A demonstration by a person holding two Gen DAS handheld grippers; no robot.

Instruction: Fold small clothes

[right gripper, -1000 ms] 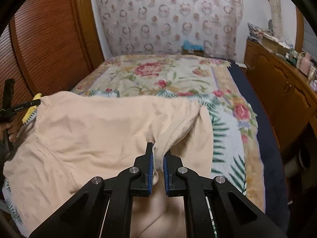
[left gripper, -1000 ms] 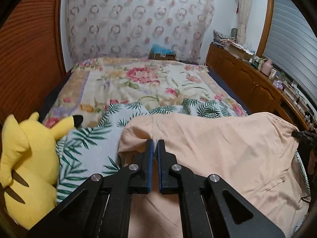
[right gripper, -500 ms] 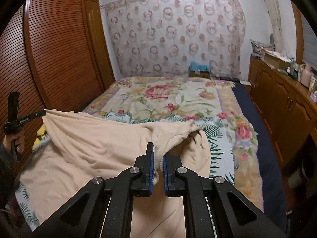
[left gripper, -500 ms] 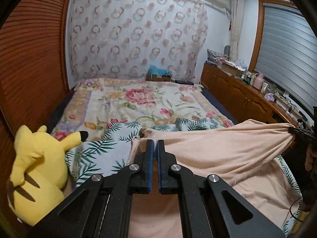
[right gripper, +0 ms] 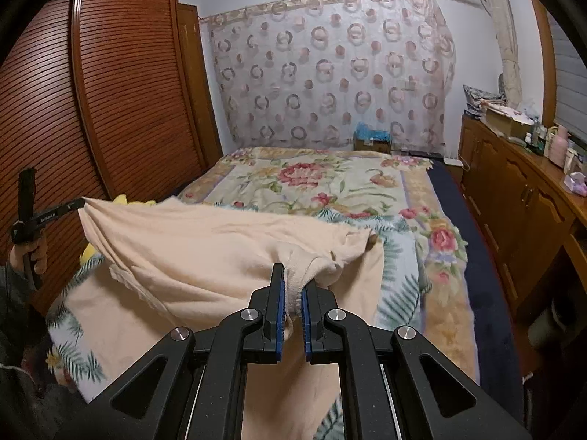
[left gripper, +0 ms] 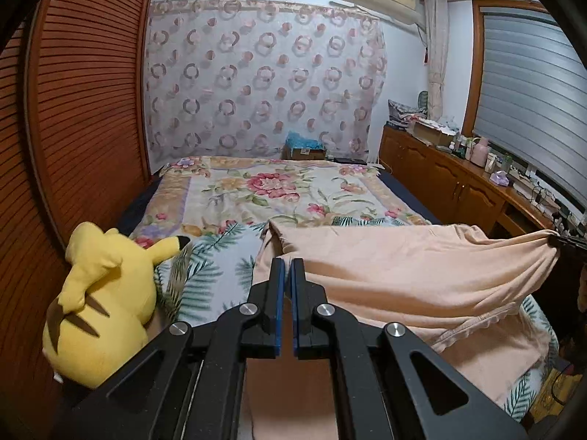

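Observation:
A peach-coloured garment (left gripper: 414, 275) is stretched in the air above the near end of the bed, held at both ends. My left gripper (left gripper: 287, 267) is shut on one edge of it. My right gripper (right gripper: 292, 278) is shut on a bunched ribbed edge of the same garment (right gripper: 205, 253). In the left wrist view the right gripper's tip (left gripper: 561, 240) pinches the far right corner. In the right wrist view the left gripper (right gripper: 75, 204) pinches the far left corner. The lower part of the garment hangs down onto the bed.
The bed (left gripper: 264, 190) has a floral blanket and a palm-leaf cover (left gripper: 209, 267) at the near end. A yellow plush toy (left gripper: 102, 300) sits at the bed's left edge by the wooden wardrobe (right gripper: 121, 99). A wooden cabinet (right gripper: 521, 201) with clutter runs along the right wall.
Both grippers have risen, lifting the peach garment off the bed and pulling it taut between them. More of the room's wall shows in both views.

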